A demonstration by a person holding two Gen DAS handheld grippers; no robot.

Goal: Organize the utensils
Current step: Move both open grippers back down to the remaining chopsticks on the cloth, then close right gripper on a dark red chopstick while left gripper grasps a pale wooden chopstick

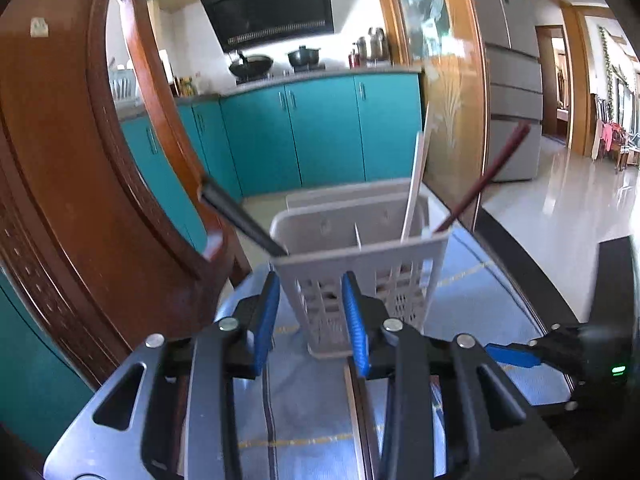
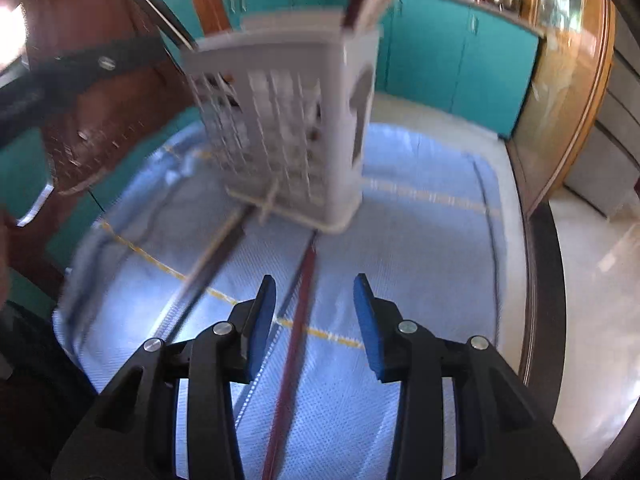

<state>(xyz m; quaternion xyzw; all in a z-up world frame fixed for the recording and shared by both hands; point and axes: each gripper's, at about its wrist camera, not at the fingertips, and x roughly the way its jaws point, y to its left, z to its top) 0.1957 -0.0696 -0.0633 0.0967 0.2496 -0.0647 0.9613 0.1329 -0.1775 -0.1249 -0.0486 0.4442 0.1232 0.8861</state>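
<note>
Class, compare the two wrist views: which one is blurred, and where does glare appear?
Left wrist view: sharp, the utensil basket crisp, glare on the shiny floor. Right wrist view: motion-blurred basket and red chopstick, a blown-out patch at upper left.

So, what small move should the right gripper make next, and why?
Probably lower and close on the red chopstick: it lies on the mat between the open fingers, while others already stand in the basket.
</note>
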